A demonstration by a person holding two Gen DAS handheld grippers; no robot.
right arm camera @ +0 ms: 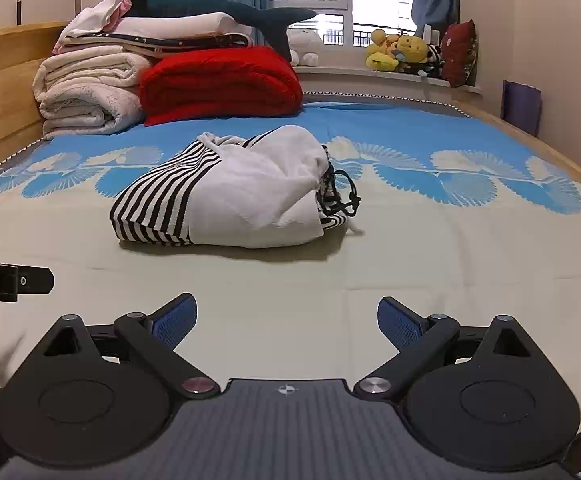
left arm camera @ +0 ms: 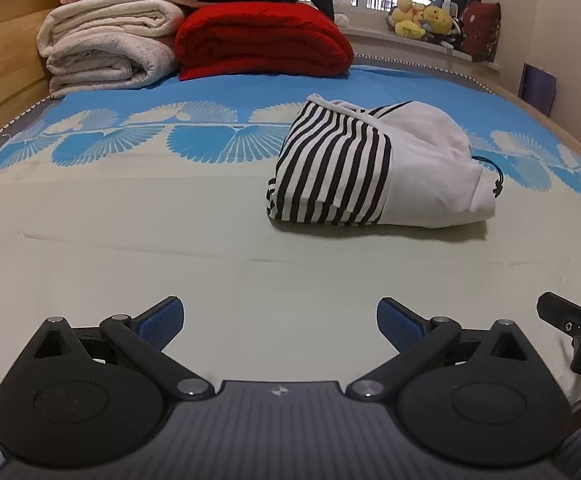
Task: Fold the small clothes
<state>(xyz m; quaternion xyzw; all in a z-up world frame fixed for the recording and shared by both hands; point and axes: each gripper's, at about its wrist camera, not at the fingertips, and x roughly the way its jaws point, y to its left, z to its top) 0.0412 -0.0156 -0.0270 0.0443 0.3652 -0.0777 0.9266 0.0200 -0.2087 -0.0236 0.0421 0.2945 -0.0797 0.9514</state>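
A small garment (left arm camera: 374,168), white with a black-and-white striped part and a black drawstring, lies folded into a compact bundle on the bed sheet (left arm camera: 170,240). It also shows in the right wrist view (right arm camera: 230,192), with the drawstring at its right end. My left gripper (left arm camera: 280,320) is open and empty, low over the sheet, well short of the garment. My right gripper (right arm camera: 286,320) is open and empty too, also short of the garment. The right gripper shows at the right edge of the left wrist view (left arm camera: 578,328).
Folded cream blankets (left arm camera: 106,48) and a red blanket (left arm camera: 258,40) are stacked at the head of the bed by the wooden headboard (left arm camera: 2,52). Plush toys (right arm camera: 402,54) sit on the windowsill. A wooden bed rail (right arm camera: 530,140) runs along the right.
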